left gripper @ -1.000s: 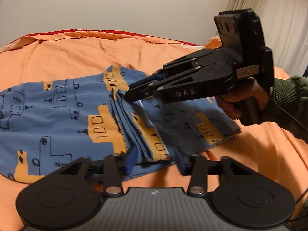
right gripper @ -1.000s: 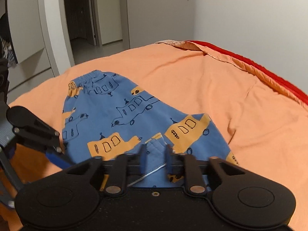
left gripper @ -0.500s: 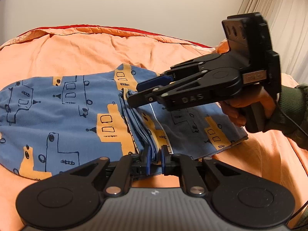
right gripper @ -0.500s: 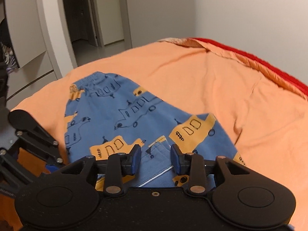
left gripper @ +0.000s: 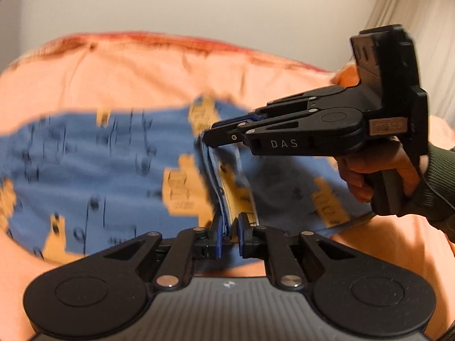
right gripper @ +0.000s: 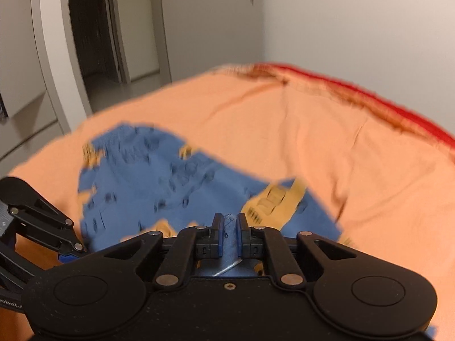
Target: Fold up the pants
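The blue pants (left gripper: 99, 170) with yellow vehicle prints lie on the orange bedspread (left gripper: 128, 79). A raised fold ridge (left gripper: 224, 187) runs down their middle. My left gripper (left gripper: 229, 234) is shut on the near end of this ridge. My right gripper (left gripper: 207, 139), held by a hand at the right, pinches the far end of the ridge. In the right wrist view the pants (right gripper: 159, 187) spread ahead and my right gripper (right gripper: 227, 237) is shut on a pinch of the blue fabric. The left gripper's arms (right gripper: 42, 227) show at the left edge.
The bedspread (right gripper: 327, 153) has a red edge (right gripper: 398, 108) along the white wall. A doorway (right gripper: 93, 28) and a white cabinet stand beyond the bed's far end. A curtain (left gripper: 421, 28) hangs at the right in the left wrist view.
Both grippers have closed on the fold ridge. The right one was open half a second ago, the left one a second ago. Both views are now blurred by motion.
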